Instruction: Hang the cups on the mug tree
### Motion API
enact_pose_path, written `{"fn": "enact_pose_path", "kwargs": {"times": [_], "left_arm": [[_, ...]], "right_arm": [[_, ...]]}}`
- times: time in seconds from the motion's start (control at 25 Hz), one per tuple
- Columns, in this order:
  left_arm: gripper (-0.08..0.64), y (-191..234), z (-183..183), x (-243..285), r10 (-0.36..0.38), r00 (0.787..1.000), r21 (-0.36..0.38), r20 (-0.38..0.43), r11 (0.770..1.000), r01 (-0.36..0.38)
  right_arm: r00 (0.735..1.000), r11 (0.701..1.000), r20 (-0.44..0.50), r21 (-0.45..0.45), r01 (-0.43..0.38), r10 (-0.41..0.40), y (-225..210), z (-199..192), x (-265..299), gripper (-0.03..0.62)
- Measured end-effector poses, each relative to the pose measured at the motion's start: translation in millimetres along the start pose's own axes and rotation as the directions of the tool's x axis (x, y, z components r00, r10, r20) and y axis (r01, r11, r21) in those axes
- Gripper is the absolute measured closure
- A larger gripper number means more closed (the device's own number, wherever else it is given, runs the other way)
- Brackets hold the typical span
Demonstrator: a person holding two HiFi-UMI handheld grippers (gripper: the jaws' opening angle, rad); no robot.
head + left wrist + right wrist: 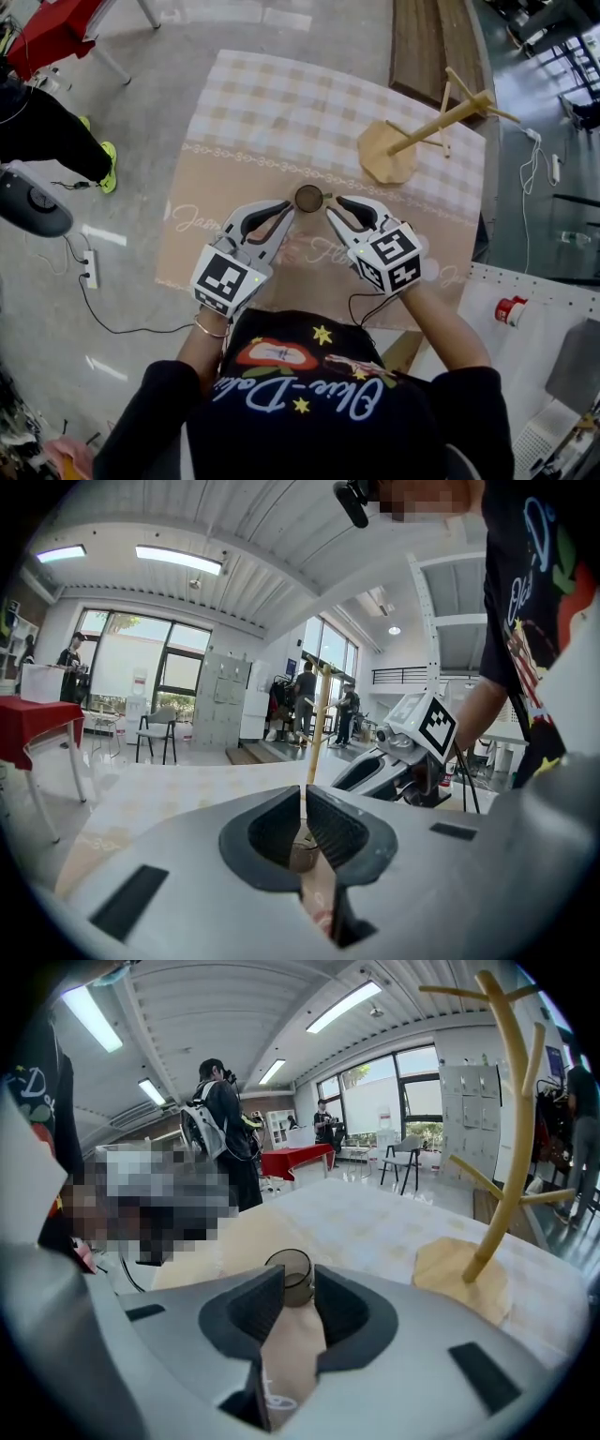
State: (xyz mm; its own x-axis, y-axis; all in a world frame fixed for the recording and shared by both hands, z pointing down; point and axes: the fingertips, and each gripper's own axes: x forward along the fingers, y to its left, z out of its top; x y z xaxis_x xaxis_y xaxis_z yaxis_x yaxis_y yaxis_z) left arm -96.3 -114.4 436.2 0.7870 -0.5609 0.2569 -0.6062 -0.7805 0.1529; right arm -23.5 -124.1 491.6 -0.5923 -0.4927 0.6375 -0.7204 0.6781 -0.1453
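Starting at the right gripper (298,1271): its two fingers (342,1312) are dark ribbed rubber pads in a smooth grey plastic shell. They stand moderately apart with nothing pressed between them. One cup (291,1274) is at the fingertips, upright on the tabletop. It is small, round, smoky dark and see-through, with an open rim.

On the left gripper (302,794) the fingers (337,832) are the same ribbed black pads. The tips are drawn together to a thin slit and hold nothing. The cup (302,855) shows low through the gap behind the tips.

In the head view the cup (308,198) sits between the two grippers. The left gripper (287,209) is just beside it on one side and the right gripper (330,210) on the other. Whether either touches it is unclear. There are two grippers, and each carries one cube with black-and-white square markers.

One mug tree (436,125) stands farther back and to the right, well apart from the cup. It is pale wood with a flat irregular base, a slim round trunk and several thin angled pegs. No cups hang on it.

The tabletop (253,112) is covered with cloth, beige-and-white check on the far half and plain tan with pale script lettering on the near half.
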Motion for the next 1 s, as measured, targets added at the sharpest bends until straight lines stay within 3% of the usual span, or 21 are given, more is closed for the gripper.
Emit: {"fn": "enact_pose_path", "kwargs": {"times": [1.0], "left_arm": [[0.549, 1.7, -28.6, 9.3, 0.005, 0.998, -0.037, -0.066, 0.999, -0.007]], "right_arm": [[0.989, 0.994, -0.141, -0.088, -0.067, 0.054, -11.2, -29.8, 29.4, 0.463]]}}
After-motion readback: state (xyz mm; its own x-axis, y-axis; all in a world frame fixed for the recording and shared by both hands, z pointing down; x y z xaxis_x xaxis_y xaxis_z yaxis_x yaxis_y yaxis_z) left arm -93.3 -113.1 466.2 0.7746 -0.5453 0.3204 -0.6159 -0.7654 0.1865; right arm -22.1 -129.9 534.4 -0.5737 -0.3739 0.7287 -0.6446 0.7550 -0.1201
